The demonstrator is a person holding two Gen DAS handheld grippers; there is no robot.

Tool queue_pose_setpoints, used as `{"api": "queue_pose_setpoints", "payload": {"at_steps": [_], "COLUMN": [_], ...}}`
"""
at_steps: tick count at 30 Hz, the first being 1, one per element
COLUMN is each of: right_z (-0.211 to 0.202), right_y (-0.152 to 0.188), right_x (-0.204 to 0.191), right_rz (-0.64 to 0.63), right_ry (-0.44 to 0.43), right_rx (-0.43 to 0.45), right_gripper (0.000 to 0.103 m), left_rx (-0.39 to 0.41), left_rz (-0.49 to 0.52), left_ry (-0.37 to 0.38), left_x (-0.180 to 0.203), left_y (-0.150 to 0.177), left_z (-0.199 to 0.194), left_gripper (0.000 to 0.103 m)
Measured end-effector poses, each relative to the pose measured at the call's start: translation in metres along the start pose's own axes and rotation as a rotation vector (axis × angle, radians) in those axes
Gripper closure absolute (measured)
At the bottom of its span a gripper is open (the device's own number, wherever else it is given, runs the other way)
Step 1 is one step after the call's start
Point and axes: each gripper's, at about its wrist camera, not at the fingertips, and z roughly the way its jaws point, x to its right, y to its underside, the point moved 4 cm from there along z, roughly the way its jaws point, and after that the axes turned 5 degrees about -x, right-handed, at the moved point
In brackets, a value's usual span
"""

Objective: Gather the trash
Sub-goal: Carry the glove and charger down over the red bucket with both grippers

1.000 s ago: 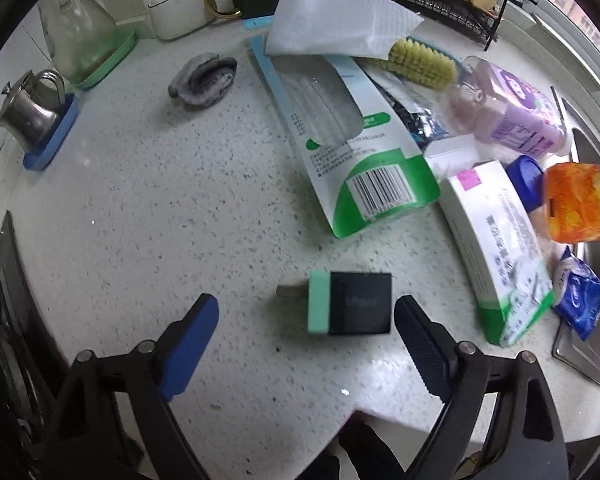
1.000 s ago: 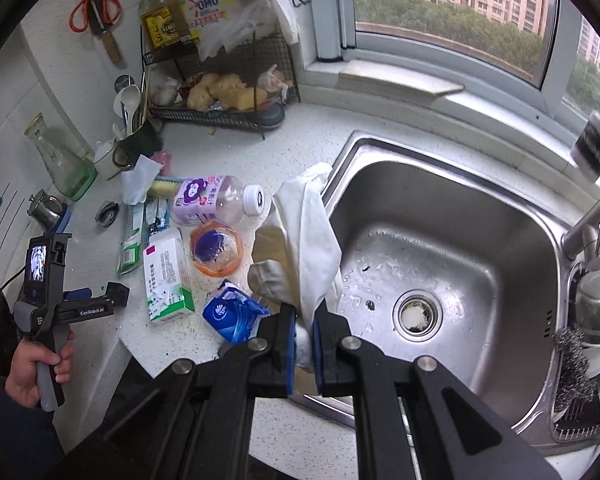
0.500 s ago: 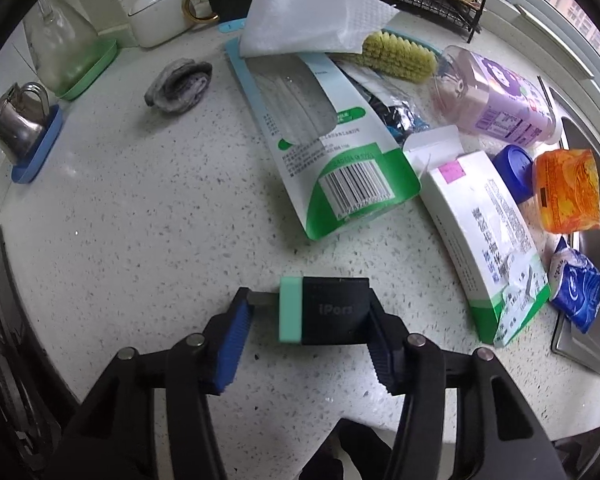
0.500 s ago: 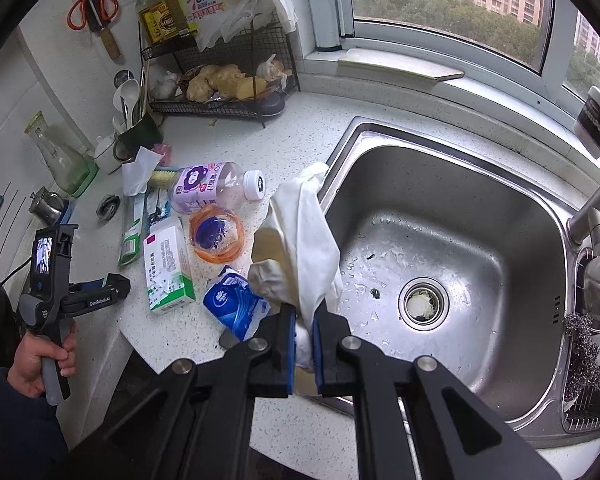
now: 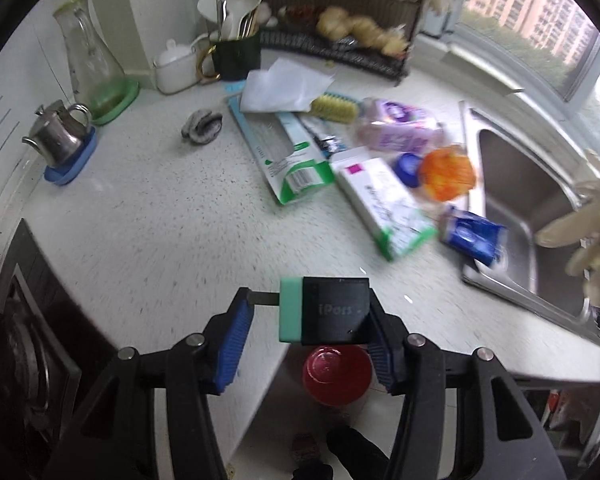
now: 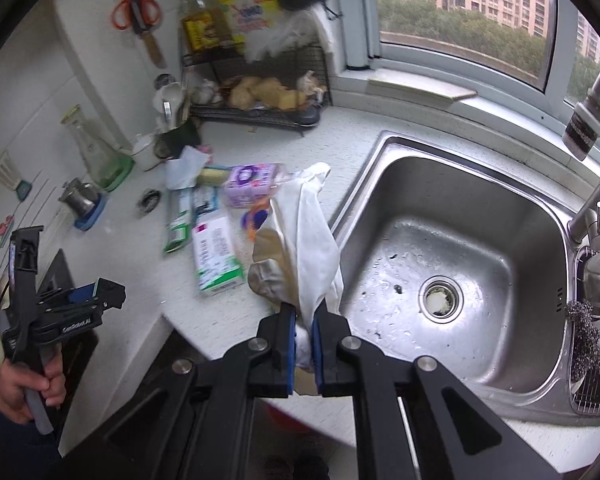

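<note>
Trash on counter: litter spread across the countertop beside the sink, well apart from the lifted items below.
Sink: steel basin, drain visible; right of the litter pile in the right wrist view.
Rubber glove: cream glove hangs raised over the counter edge next to the sink; also at the right margin of the left wrist view.
Right gripper: right gripper jaws nearly together, pinching the lower end of the glove between blue pads.
Green-white pouch: flat pouch with barcode, lying on counter.
White carton: white box with green end, just beside the pouch.
Purple bottle: purple bottle on its side, blurred.
Red bin: red bin on the floor, seen below the held adapter.
Left gripper: left gripper jaws part open; one pad on the adapter's black end, the other at its metal prong.
Adapter: black block with mint-green end, held in the air off the counter edge, above the bin.
Blue packet: blue wrapper at the sink rim.
Orange wrapper: orange wrapper, blurred, near the purple bottle.
</note>
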Motion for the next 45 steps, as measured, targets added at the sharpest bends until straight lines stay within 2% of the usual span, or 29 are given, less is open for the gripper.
{"api": "queue_pose_setpoints", "payload": {"at_steps": [5, 10, 16, 20, 27, 31, 33, 39, 40, 43, 45], "right_z": [-0.019, -0.033, -0.025, 0.0, 0.051, 0.097, 0.12, 0.211, 0.228, 0.27, 0.301], "right_y": [0.029, 0.064, 0.106, 0.132, 0.168, 0.185, 0.197, 0.231, 0.237, 0.251, 0.259], "right_x": [-0.029, -0.058, -0.082, -0.088, -0.089, -0.083, -0.082, -0.061, -0.056, -0.042, -0.034], "right_rz": [-0.019, -0.034, -0.053, -0.04, -0.035, -0.051, -0.077, -0.055, -0.062, -0.06, -0.071], "right_ry": [-0.004, -0.019, -0.009, -0.016, -0.022, -0.019, 0.011, -0.053, -0.041, -0.042, -0.052], "right_rx": [0.014, 0.013, -0.02, -0.075, -0.176, -0.225, -0.24, -0.294, -0.298, -0.322, -0.333], "right_gripper": [0.097, 0.097, 0.097, 0.097, 0.097, 0.097, 0.097, 0.097, 0.097, 0.097, 0.097], "left_rx": [0.044, 0.064, 0.051, 0.017, -0.074, -0.108, -0.138, -0.212, -0.221, -0.201, -0.218], "left_rz": [0.039, 0.063, 0.109, 0.123, 0.128, 0.135, 0.126, 0.109, 0.108, 0.121, 0.133], "left_ry": [0.029, 0.065, 0.086, 0.09, 0.094, 0.085, 0.078, 0.064, 0.065, 0.011, 0.024], "left_x": [0.004, 0.008, 0.021, 0.023, 0.028, 0.031, 0.032, 0.036, 0.037, 0.042, 0.047], "left_y": [0.034, 0.071, 0.114, 0.14, 0.174, 0.191, 0.2, 0.229, 0.234, 0.244, 0.255], "left_z": [-0.046, -0.069, -0.075, -0.059, -0.002, 0.043, 0.073, 0.17, 0.186, 0.231, 0.266], "left_gripper": [0.052, 0.052, 0.052, 0.052, 0.052, 0.052, 0.052, 0.052, 0.052, 0.052, 0.052]}}
